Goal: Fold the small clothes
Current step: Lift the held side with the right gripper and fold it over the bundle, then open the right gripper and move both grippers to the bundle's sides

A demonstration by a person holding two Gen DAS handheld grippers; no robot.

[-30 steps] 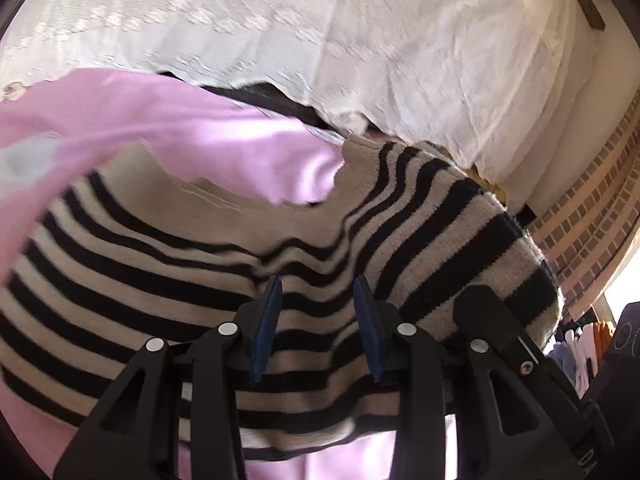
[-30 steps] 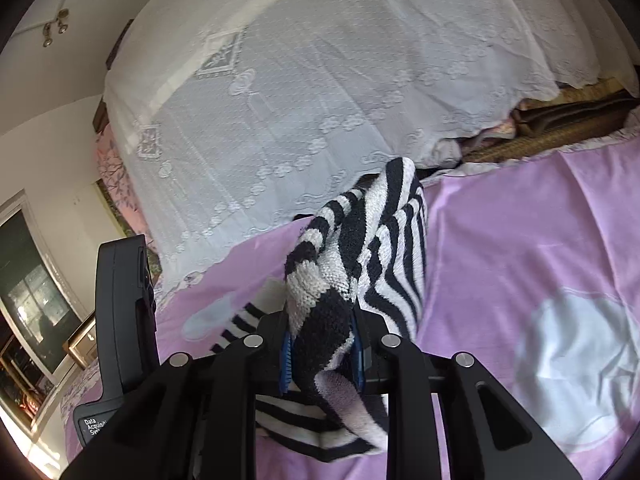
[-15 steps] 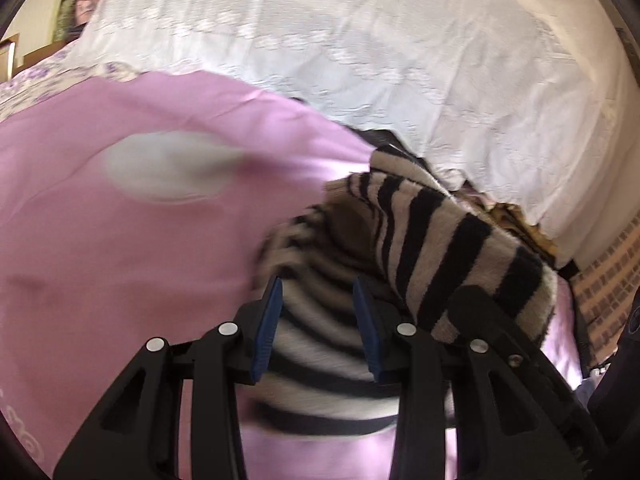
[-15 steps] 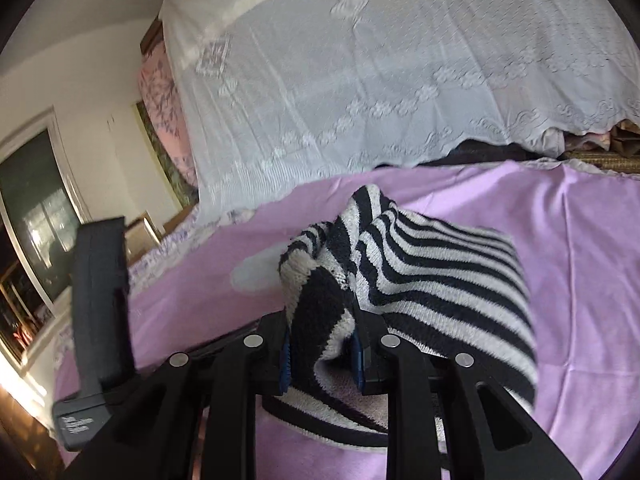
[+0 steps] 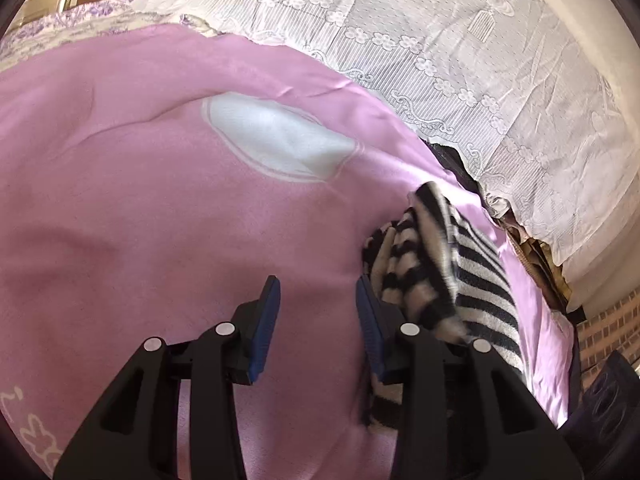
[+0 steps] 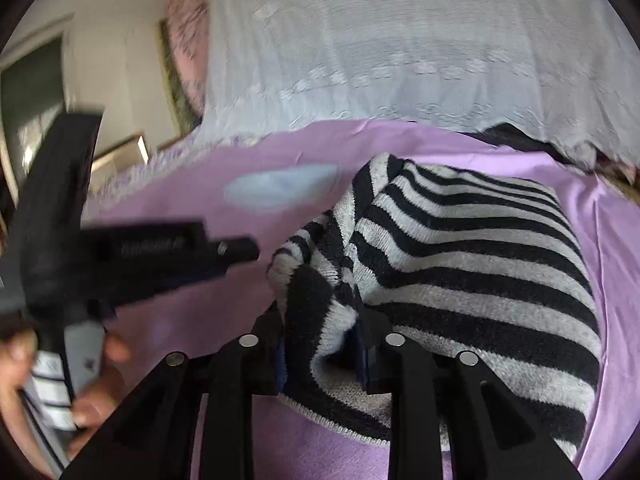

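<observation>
A black-and-cream striped knit sweater [image 6: 480, 248] lies folded in a bundle on the pink blanket [image 6: 224, 300]. My right gripper [image 6: 320, 320] has a thick fold of its near edge between the pads. The jaws are opening, and the knit still fills the gap. My left gripper [image 5: 316, 284] is open and opening a little further, with only pink blanket [image 5: 160, 220] between its fingers. The sweater [image 5: 472, 280] lies just right of it, against the outside of its right finger. In the right wrist view the left gripper [image 6: 224, 256] shows blurred at the left, held by a hand [image 6: 100, 400].
A white lace cover [image 5: 480, 60] drapes over the bed behind the blanket. The blanket bears a white oval patch [image 5: 276, 140]. Dark and brown fabrics [image 5: 532, 248] lie at its far right edge, with a brick wall [image 5: 612, 320] beyond. Left of the sweater the blanket is bare.
Both grippers swung down and across, and the sweater came down in a bundle on the blanket. The left gripper slid left off the sweater. The right jaws widened slightly.
</observation>
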